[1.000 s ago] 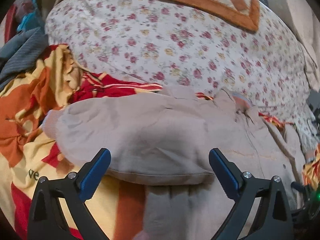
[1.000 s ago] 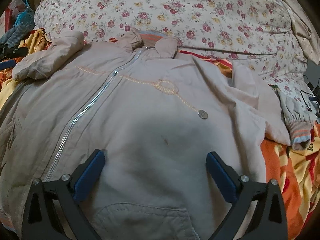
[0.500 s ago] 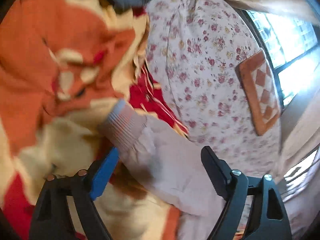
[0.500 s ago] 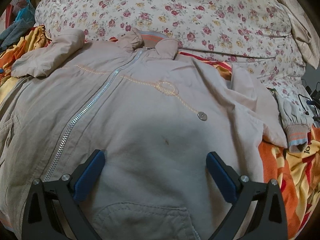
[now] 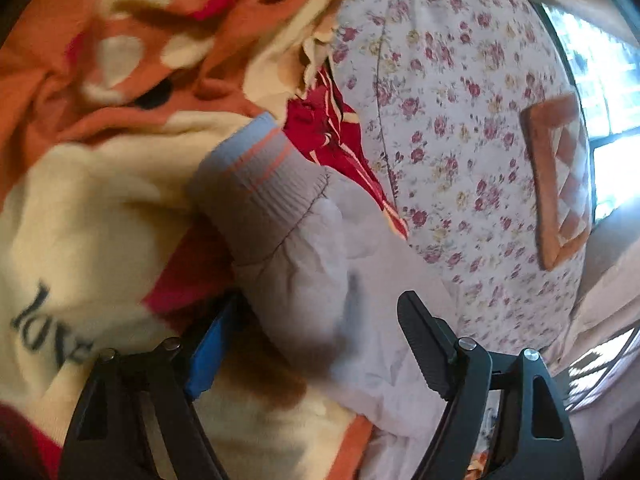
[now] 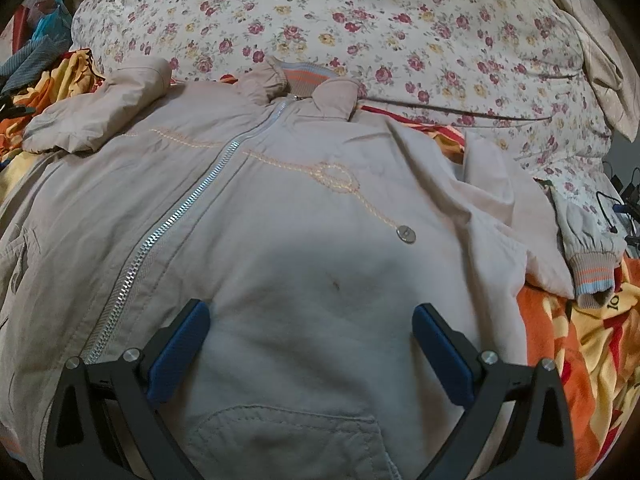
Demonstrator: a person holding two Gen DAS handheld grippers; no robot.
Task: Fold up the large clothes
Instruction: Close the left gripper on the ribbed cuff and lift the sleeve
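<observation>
Zipper [image 6: 168, 236] shows only rightward; left gripper [image 5: 316, 340] straddles sleeve cuff [image 5: 256, 184].

Beige zip jacket [image 6: 304, 216] spread front-up, zipped; one sleeve [image 5: 320, 264] folded inward.

- Floral quilt [image 6: 360, 36]: a cream cover printed with small red and yellow roses, bulging across the far side of the bed.
- Orange blanket [image 5: 100, 184]: orange, cream and red, printed with dark lettering, just beside the quilt on the near side.
- Checkered cushion [image 5: 560, 184]: an orange-bordered square resting on top of the quilt.
- Window [image 5: 612, 120]: bright, beyond the quilt.
- Black cables [image 6: 620, 208]: off the quilt's right end.
</observation>
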